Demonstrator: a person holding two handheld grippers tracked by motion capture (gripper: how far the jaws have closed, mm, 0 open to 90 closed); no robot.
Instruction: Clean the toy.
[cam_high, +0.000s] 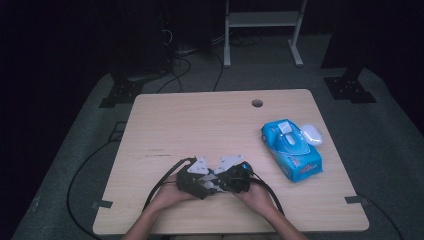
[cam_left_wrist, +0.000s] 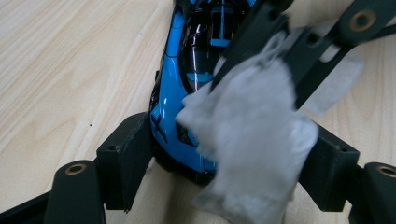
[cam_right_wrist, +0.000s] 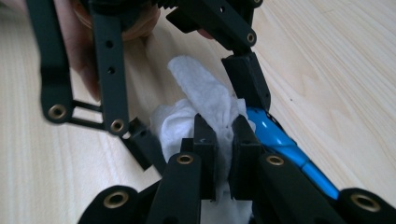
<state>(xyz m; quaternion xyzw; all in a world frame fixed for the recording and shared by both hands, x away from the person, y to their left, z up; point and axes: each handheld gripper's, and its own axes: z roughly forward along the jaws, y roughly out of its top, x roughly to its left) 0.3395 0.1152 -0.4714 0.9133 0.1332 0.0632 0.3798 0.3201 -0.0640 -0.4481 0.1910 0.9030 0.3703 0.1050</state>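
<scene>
Right gripper (cam_right_wrist: 223, 140) pinching white wipe (cam_right_wrist: 205, 100) on blue toy car (cam_right_wrist: 285, 142), wooden table (cam_high: 200, 125), dark room

The toy car (cam_left_wrist: 173, 100) is bright blue with black glossy windows, the wipe (cam_left_wrist: 250, 140) white, each claw black, the tabletop (cam_high: 200, 125) pale woodgrain.

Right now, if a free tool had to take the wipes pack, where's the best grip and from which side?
Grip the blue wipes pack across its narrow width near the middle, coming from above. It lies flat and long on the table, its sides are free, and this avoids the open white lid at its far end.
</scene>
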